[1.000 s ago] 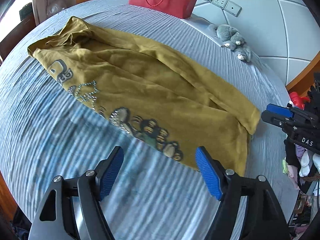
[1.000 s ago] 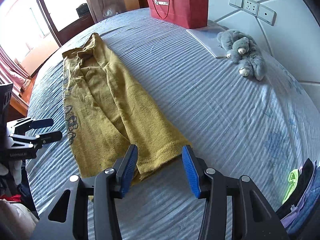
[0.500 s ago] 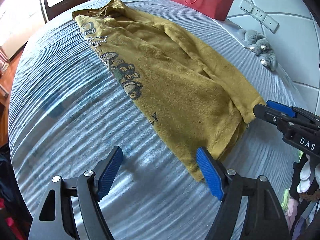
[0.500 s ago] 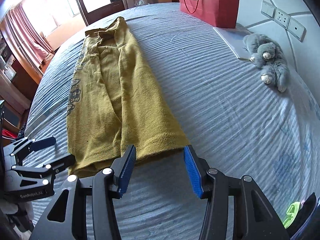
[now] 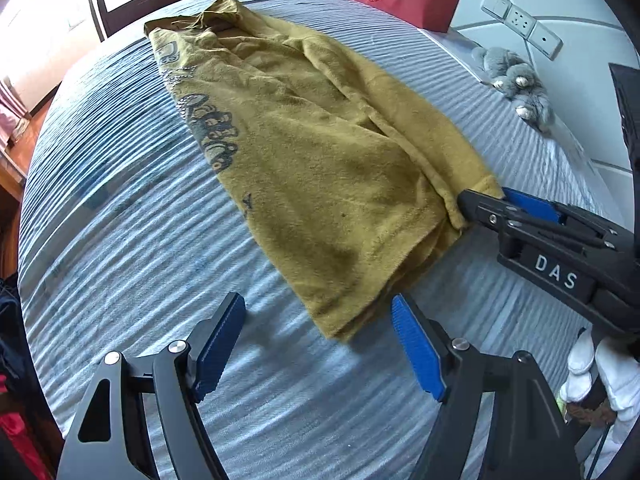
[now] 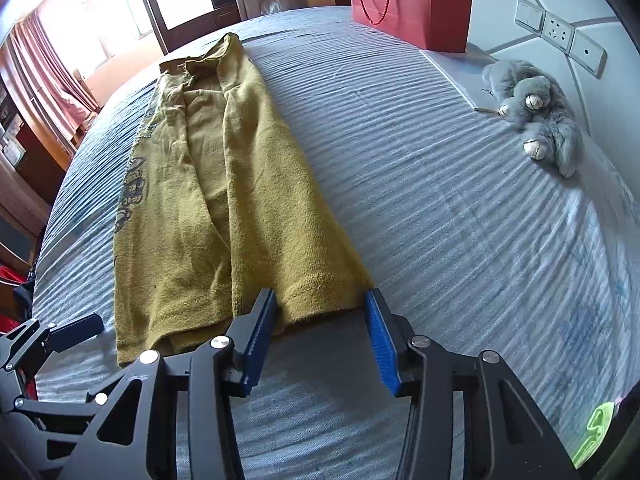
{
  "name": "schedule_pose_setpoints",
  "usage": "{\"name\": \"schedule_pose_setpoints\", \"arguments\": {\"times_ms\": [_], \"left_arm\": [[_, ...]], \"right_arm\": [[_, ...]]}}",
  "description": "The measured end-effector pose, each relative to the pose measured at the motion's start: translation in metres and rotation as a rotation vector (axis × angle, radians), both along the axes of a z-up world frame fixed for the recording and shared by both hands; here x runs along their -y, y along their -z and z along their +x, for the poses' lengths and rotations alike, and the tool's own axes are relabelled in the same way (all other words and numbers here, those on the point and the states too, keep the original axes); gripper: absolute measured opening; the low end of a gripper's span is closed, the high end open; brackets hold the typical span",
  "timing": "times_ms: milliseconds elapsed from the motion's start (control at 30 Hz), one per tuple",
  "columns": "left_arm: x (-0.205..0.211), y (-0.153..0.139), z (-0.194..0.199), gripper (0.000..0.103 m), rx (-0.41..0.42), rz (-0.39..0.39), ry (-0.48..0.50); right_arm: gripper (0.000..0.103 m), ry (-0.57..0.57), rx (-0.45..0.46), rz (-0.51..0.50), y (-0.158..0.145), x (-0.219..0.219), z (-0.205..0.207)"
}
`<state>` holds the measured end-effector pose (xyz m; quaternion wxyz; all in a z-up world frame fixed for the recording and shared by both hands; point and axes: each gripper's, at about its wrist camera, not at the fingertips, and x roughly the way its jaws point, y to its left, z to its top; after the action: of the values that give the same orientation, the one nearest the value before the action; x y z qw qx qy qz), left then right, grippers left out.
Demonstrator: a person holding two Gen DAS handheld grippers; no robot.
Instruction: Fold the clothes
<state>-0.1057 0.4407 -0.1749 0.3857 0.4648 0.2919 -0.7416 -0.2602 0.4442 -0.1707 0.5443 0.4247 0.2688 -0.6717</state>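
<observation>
A mustard-yellow top [image 5: 320, 160] with a dark print lies folded lengthwise in a long strip on the striped blue-grey bed [image 5: 120, 240]. My left gripper [image 5: 320, 340] is open, its blue pads on either side of the near left hem corner, just short of it. My right gripper [image 6: 322, 320] is open, its pads straddling the right hem corner of the top [image 6: 224, 200] without closing. The right gripper also shows in the left wrist view [image 5: 512, 204] touching the hem edge. The left gripper shows at the right wrist view's left edge [image 6: 72, 328].
A red paper bag [image 6: 412, 8] stands at the far end of the bed. A grey plush toy [image 6: 536, 116] lies on the right by the padded wall with sockets [image 6: 556, 28]. Other clothes [image 6: 596, 432] hang off the near right edge. A window and curtain [image 6: 52, 68] are on the far left.
Both grippers have moved in toward the near hem of the top. The left swung from the print side to the hem corner; the right's pads now flank the other corner.
</observation>
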Motion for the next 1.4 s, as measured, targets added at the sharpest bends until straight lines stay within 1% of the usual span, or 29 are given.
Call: {"name": "schedule_pose_setpoints", "arguments": {"times_ms": [67, 100, 133, 167, 200, 233, 267, 300, 333, 433, 500, 533, 567, 600, 633, 667, 700, 733, 767, 900, 933, 1000, 1033, 1067, 1100, 1133, 1167, 1300, 1400], "left_arm": [[-0.006, -0.001, -0.005, 0.076, -0.001, -0.006, 0.021], [-0.008, -0.002, -0.007, 0.076, -0.003, -0.006, 0.029], [-0.009, -0.003, -0.009, 0.072, -0.006, -0.005, 0.038], [-0.01, -0.004, -0.011, 0.062, -0.013, -0.008, 0.045], [-0.012, -0.005, -0.014, 0.055, -0.008, -0.022, 0.052], [-0.013, -0.006, -0.016, 0.048, -0.007, -0.037, 0.058], [-0.013, -0.006, -0.018, 0.046, -0.019, -0.041, 0.062], [-0.013, -0.007, -0.017, 0.045, -0.025, -0.04, 0.057], [-0.013, -0.008, -0.017, 0.041, -0.031, -0.039, 0.054], [-0.008, -0.01, -0.011, 0.033, -0.053, -0.036, 0.066], [-0.003, -0.011, -0.004, 0.032, -0.073, -0.024, 0.074], [-0.001, -0.011, 0.001, 0.032, -0.091, -0.014, 0.07], [0.003, -0.01, 0.004, 0.033, -0.101, -0.007, 0.068], [0.002, -0.01, 0.006, 0.033, -0.108, -0.005, 0.065], [0.002, -0.01, 0.008, 0.037, -0.111, -0.004, 0.064], [0.007, -0.007, 0.003, 0.044, -0.096, -0.014, 0.083], [0.013, -0.004, -0.002, 0.047, -0.08, -0.024, 0.102], [0.017, -0.001, -0.007, 0.055, -0.064, -0.032, 0.119], [0.017, 0.0, -0.01, 0.063, -0.049, -0.035, 0.124], [0.011, 0.001, -0.013, 0.066, 0.011, -0.083, 0.109], [0.012, 0.001, -0.01, 0.073, 0.02, -0.093, 0.099], [0.017, 0.001, -0.005, 0.074, 0.006, -0.1, 0.072], [0.017, 0.002, -0.006, 0.072, -0.002, -0.107, 0.071], [0.018, 0.001, -0.005, 0.064, -0.008, -0.112, 0.062], [0.02, 0.0, -0.005, 0.057, -0.015, -0.119, 0.056], [0.023, 0.001, -0.006, 0.039, -0.022, -0.121, 0.05], [0.024, 0.0, -0.006, 0.027, -0.027, -0.115, 0.044], [0.03, 0.001, -0.006, 0.017, -0.041, -0.109, 0.052], [0.031, 0.0, -0.002, 0.013, -0.066, -0.097, 0.067]], "right_arm": [[0.045, -0.004, -0.002, 0.0, 0.0, 0.0, 0.0], [0.042, 0.0, -0.005, 0.002, -0.001, 0.0, -0.001], [0.039, 0.0, 0.0, 0.002, -0.001, 0.0, -0.001], [0.038, -0.009, 0.001, -0.001, -0.001, 0.0, 0.0], [0.037, -0.018, -0.001, -0.002, -0.001, 0.0, 0.001], [0.03, -0.027, -0.004, -0.003, -0.001, 0.001, 0.002], [0.025, -0.037, -0.001, 0.0, -0.001, 0.002, 0.005], [0.017, -0.048, 0.001, 0.002, -0.001, 0.003, 0.008], [0.012, -0.057, 0.004, 0.004, -0.001, 0.004, 0.01], [0.011, -0.051, 0.017, 0.01, -0.001, 0.007, 0.011], [0.011, -0.037, 0.064, -0.007, 0.001, 0.004, 0.004], [0.011, -0.03, 0.083, -0.016, 0.001, 0.002, 0.002], [0.011, -0.025, 0.073, -0.022, 0.0, 0.0, 0.002], [0.015, -0.019, 0.063, -0.028, -0.001, -0.001, 0.003], [0.023, -0.013, 0.053, -0.034, -0.003, -0.003, 0.003], [0.029, -0.009, 0.037, -0.033, -0.003, -0.003, 0.003], [0.041, -0.005, 0.022, -0.033, -0.003, -0.002, 0.002], [0.045, 0.0, 0.007, -0.032, -0.003, -0.002, 0.002], [0.045, -0.002, 0.007, -0.042, -0.006, -0.003, 0.0], [0.049, 0.019, 0.017, -0.03, -0.004, 0.002, -0.009], [0.053, 0.022, 0.019, -0.024, 0.0, 0.004, -0.011], [0.057, 0.004, 0.026, -0.044, 0.002, 0.005, -0.01], [0.057, -0.01, 0.004, -0.039, 0.003, 0.006, -0.007], [0.057, -0.026, -0.026, -0.03, 0.004, 0.007, -0.002], [0.053, -0.038, -0.04, -0.024, 0.004, 0.007, 0.0], [0.042, -0.043, -0.027, -0.027, 0.003, 0.008, 0.0], [0.035, -0.051, -0.021, -0.029, 0.003, 0.008, 0.001], [0.018, -0.073, 0.001, -0.037, 0.002, 0.008, 0.007], [0.016, -0.083, 0.012, -0.041, 0.001, 0.008, 0.012]]}}
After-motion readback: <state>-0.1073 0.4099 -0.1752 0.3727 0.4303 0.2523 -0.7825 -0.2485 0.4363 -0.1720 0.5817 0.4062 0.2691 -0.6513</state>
